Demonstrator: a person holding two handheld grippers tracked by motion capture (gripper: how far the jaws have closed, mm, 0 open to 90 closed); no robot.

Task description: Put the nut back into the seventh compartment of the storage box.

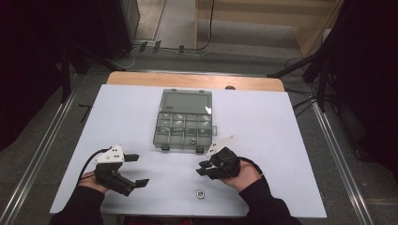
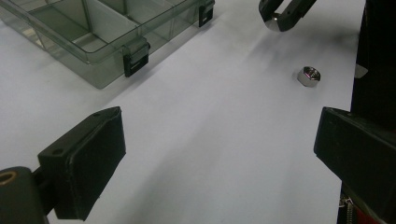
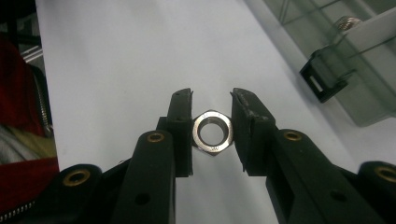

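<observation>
Above the table [image 1: 281, 122], right gripper [image 3: 212, 133] level

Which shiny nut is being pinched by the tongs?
The nut between the right tongs, lifted off the table. Another nut lies loose on the white table, and a third sits inside the clear box.

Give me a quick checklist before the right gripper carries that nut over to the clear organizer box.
1. Nut held between the right gripper jaws: ok, both pads press its flats.
2. Organizer box lid open: ok.
3. Free compartment: ok; one nut in the box, other cells look free.
4. Path to the box clear: ok, bare table between.
5. Left gripper out of the way: ok, open, off to the side.
6. Second nut on the table: ok, apart from both grippers.
</observation>
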